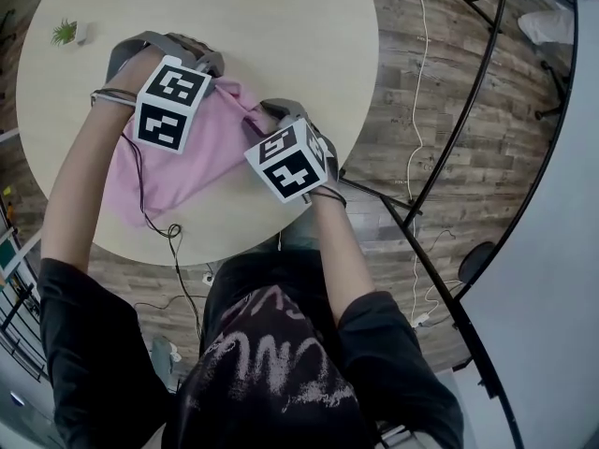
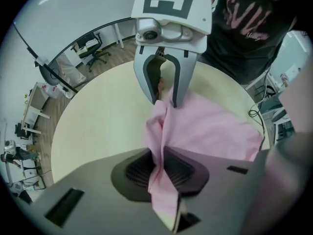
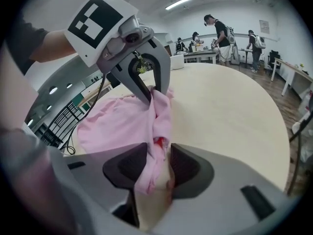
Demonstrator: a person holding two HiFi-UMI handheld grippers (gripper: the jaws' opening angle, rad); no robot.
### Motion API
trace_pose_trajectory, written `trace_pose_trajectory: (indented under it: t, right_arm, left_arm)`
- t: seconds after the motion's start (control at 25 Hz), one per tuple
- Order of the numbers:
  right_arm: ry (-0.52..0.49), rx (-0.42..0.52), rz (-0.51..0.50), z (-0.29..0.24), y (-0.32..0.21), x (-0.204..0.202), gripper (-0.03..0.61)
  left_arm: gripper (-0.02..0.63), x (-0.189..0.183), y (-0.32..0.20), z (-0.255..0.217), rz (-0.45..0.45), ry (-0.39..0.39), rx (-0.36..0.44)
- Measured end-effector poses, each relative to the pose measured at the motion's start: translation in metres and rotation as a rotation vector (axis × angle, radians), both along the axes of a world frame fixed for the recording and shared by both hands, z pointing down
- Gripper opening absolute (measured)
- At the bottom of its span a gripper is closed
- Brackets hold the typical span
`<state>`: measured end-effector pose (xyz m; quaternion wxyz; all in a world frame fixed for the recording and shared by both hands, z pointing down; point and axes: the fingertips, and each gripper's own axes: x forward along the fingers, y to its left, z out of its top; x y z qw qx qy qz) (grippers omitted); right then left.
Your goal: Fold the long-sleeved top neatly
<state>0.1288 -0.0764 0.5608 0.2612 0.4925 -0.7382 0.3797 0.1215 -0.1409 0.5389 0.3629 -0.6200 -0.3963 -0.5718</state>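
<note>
A pink long-sleeved top (image 1: 187,171) lies bunched on the round pale table (image 1: 281,26), on the side nearest me. My left gripper (image 1: 208,80) points straight down at the top's far edge. In the left gripper view this gripper (image 2: 161,163) is shut on a ridge of the pink top (image 2: 215,126). My right gripper (image 1: 271,115) is close beside it on the right, angled down. In the right gripper view its pads (image 3: 188,165) press a bunched fold of the top (image 3: 117,121), where a red tag shows. Each gripper faces the other across the raised fold.
A small green plant (image 1: 65,33) stands at the table's far left. A black cable (image 1: 140,195) crosses the top and hangs off the near edge. Cables (image 1: 416,157) and a black metal frame (image 1: 468,110) are on the wooden floor to the right. People (image 3: 220,33) stand far behind.
</note>
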Motion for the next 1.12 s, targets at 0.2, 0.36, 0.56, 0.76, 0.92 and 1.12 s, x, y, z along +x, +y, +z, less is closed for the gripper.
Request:
trace_pose_trajectory:
  t: [0.2,0.36,0.56,0.76,0.92,1.12]
  right_arm:
    - [-0.014,0.037,0.016,-0.009,0.002,-0.005,0.066]
    - [-0.005,0.080,-0.001,-0.026,0.007,-0.012,0.037]
    - [-0.004,0.130,-0.042,-0.051,0.002,-0.028,0.034]
    - [0.004,0.163,-0.077,-0.073,0.003,-0.058,0.032]
    - [0.026,0.185,-0.103,-0.086,0.005,-0.093,0.032]
    - [0.074,0.200,-0.127,-0.102,0.010,-0.147,0.032]
  left_arm:
    - [0.066,-0.004,0.003,-0.016,-0.034,0.047,0.032]
    - [0.064,-0.014,0.008,-0.031,-0.065,0.070,0.071]
    - [0.064,-0.033,0.002,-0.052,-0.112,0.122,0.126]
    - [0.064,-0.059,-0.001,-0.066,-0.149,0.191,0.157]
    - [0.064,-0.088,0.000,-0.077,-0.165,0.250,0.179]
    - [0.064,-0.137,0.004,-0.093,-0.167,0.332,0.202]
